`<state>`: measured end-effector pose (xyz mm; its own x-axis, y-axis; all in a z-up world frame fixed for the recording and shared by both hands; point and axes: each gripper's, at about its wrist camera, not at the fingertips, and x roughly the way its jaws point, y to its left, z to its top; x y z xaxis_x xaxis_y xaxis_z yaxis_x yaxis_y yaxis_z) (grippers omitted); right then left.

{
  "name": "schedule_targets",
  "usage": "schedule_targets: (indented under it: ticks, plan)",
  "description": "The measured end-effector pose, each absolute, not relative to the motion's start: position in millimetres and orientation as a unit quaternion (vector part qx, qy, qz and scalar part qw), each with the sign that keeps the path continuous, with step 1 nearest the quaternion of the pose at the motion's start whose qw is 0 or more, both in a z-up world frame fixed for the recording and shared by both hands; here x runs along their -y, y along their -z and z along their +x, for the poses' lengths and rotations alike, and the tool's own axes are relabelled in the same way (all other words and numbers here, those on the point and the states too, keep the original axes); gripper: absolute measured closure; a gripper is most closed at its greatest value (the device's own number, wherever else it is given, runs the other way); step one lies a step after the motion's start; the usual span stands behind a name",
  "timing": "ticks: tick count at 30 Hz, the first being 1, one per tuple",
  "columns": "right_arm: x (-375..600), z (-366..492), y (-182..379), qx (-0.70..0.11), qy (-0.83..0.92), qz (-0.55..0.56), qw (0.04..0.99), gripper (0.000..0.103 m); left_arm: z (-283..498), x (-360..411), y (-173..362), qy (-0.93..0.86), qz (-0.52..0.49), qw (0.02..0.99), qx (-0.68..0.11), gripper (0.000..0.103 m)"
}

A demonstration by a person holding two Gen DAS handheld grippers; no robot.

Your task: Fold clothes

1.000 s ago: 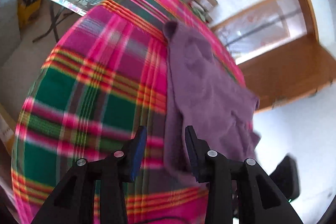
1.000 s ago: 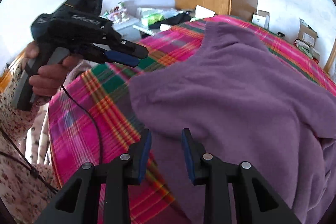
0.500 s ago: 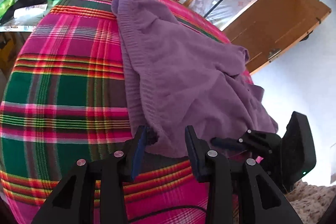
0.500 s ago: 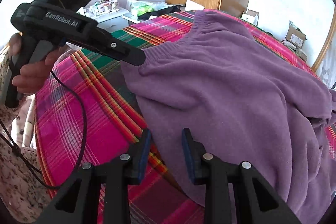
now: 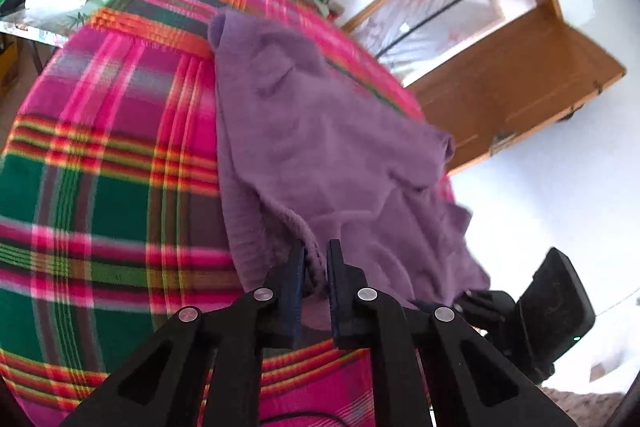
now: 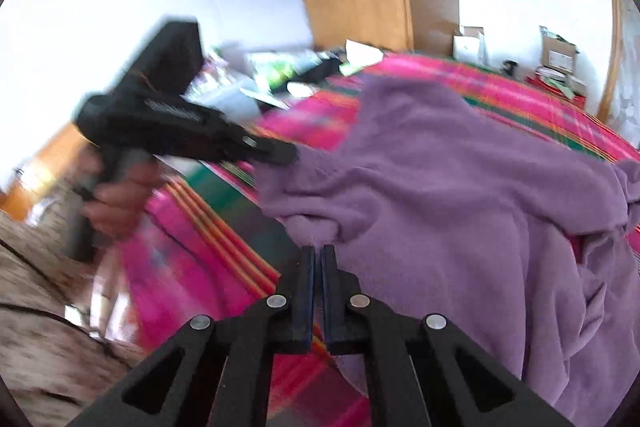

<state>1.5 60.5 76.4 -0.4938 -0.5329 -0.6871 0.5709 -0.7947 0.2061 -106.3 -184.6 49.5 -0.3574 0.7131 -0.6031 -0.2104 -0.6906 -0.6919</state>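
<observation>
Across a plaid blanket (image 5: pixel 100 187) lies a purple sweater (image 5: pixel 320 147); the left gripper (image 5: pixel 316 267) is closing on its hem, the right gripper (image 6: pixel 319 259), at three o'clock, pinches it tight.

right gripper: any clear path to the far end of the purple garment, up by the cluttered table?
Probably not as things stand: the right gripper is shut on the near hem of the purple garment. The far end lies unobstructed on the plaid blanket, so it would need to let go first.

Purple garment (image 5: pixel 328 147); pink-green plaid blanket (image 5: pixel 100 167)
</observation>
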Motion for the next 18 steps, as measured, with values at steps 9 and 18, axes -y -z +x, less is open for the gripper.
schedule_targets:
  ticks: [9,18]
  plan:
    - [-32,19,-68,-0.047,0.81,0.438,0.387,0.1,-68,256,-58,-0.779,-0.456,0.275,0.331,0.097]
    - [-42,-9,-71,-0.072,0.772,0.491,0.398,0.08,-81,238,-47,-0.784,-0.48,0.261,0.295,0.09]
